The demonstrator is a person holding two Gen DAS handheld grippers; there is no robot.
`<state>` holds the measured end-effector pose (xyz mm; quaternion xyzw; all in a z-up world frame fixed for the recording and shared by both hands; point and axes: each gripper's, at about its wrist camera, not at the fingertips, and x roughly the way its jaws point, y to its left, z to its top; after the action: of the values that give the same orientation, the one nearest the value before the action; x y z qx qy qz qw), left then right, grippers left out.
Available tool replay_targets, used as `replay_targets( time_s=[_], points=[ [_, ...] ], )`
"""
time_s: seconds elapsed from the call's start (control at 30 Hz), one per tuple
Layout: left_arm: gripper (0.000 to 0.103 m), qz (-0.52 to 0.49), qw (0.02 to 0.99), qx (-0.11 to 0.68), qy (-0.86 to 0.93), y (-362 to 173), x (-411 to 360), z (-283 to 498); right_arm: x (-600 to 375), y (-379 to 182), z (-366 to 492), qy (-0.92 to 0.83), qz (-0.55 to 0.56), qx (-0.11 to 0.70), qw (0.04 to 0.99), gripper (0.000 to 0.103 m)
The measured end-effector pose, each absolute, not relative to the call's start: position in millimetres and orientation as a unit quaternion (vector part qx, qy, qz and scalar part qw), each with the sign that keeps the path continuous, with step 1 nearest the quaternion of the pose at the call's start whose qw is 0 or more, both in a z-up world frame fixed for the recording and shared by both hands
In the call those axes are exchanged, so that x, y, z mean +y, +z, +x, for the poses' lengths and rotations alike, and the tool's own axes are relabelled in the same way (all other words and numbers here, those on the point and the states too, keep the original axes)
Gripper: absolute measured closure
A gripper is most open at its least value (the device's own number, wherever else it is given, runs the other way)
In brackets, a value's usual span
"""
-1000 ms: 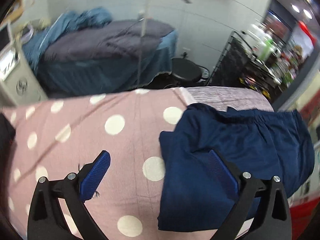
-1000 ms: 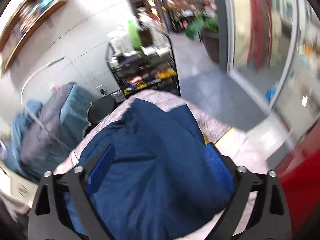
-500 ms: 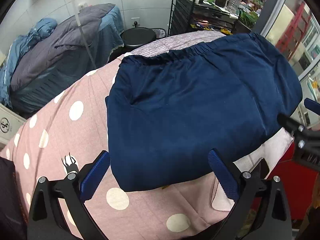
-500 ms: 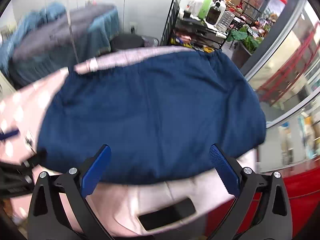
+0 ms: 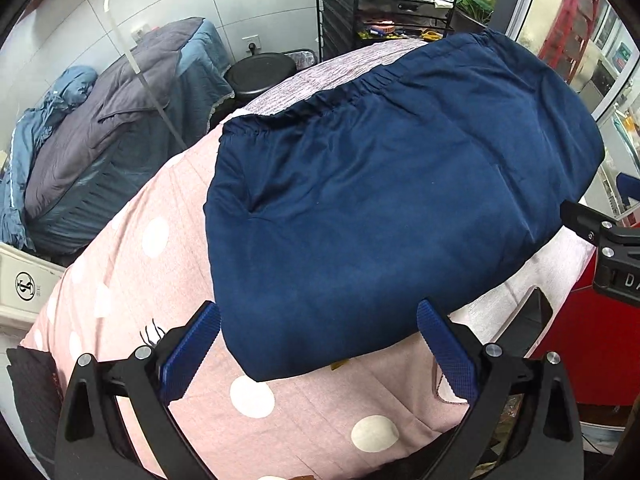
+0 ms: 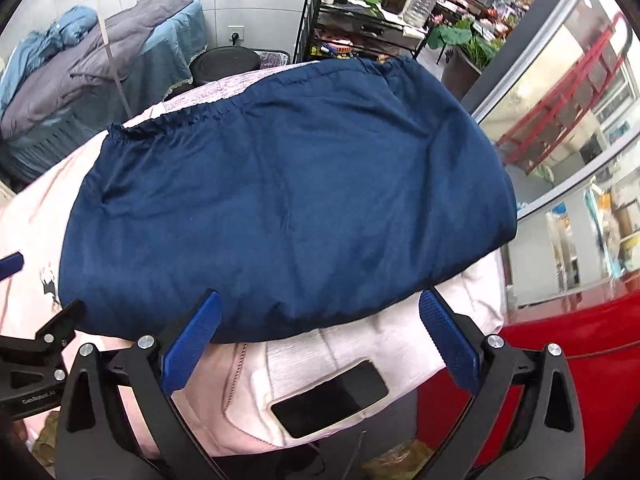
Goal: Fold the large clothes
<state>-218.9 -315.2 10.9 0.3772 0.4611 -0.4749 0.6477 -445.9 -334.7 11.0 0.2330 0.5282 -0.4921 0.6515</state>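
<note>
A folded navy blue garment with an elastic waistband lies flat on a pink polka-dot sheet; it also shows in the right wrist view. My left gripper is open and empty, just in front of the garment's near left edge. My right gripper is open and empty, just in front of the garment's near right edge. Each gripper shows at the edge of the other's view.
A phone lies on the white cloth at the near right corner. A bed with grey-blue bedding, a black stool and a black shelf rack stand behind. A red surface is at the right.
Both grippers have drawn back toward the near edge, and both views have steadied on the whole folded garment. The garment lies still.
</note>
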Motion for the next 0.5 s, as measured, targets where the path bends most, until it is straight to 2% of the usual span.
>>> replay_targets(
  time_s=[0.5],
  points=[
    [0.006, 0.391, 0.636, 0.478, -0.463, -0.9, -320.8, -218.2, -345.6, -1.1, -437.6, -0.476, 0.227, 0.55, 0.648, 0.006]
  ],
)
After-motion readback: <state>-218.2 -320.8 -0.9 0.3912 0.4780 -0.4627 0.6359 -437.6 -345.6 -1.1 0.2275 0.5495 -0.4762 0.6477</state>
